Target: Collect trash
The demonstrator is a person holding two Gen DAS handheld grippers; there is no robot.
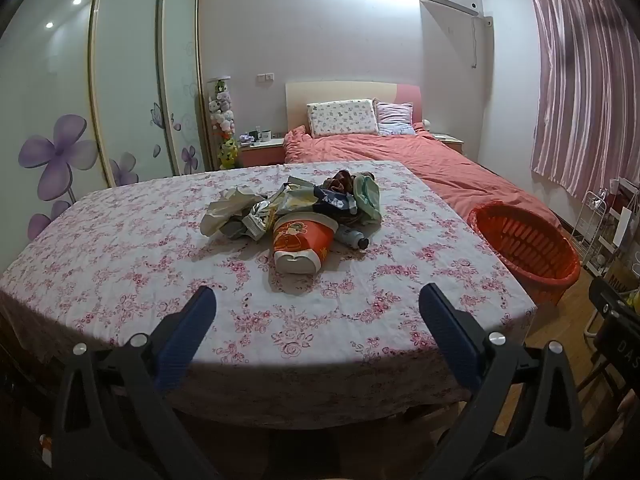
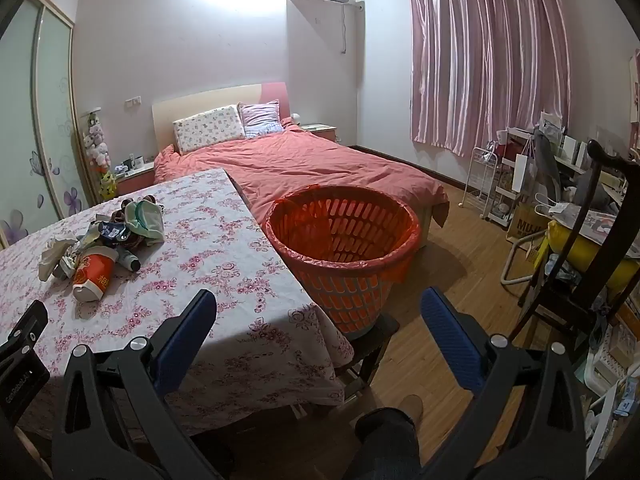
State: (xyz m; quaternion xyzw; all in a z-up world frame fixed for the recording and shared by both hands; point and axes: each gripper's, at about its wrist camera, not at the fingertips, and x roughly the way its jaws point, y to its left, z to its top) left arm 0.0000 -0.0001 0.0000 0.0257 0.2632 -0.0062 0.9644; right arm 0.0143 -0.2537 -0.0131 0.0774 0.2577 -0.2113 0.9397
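A heap of trash (image 1: pixel 296 208) lies in the middle of the table with the floral cloth (image 1: pixel 120 264): crumpled wrappers, a foil bag, a small bottle (image 1: pixel 352 237) and a red paper cup (image 1: pixel 300 246) on its side. The same trash heap (image 2: pixel 104 240) shows at the left of the right wrist view. An orange basket (image 1: pixel 524 248) with a red liner stands off the table's right edge, and the basket (image 2: pixel 344 240) looks empty. My left gripper (image 1: pixel 318 308) hangs open over the table's near edge, short of the cup. My right gripper (image 2: pixel 320 312) is open, near the table's corner and the basket.
A bed (image 2: pixel 304 164) with a pink quilt stands behind the table. A dark wooden chair (image 2: pixel 580 248) and cluttered shelves (image 2: pixel 516 176) fill the right side. Wooden floor (image 2: pixel 452 280) lies between basket and chair. A person's leg and shoe (image 2: pixel 400 420) show below.
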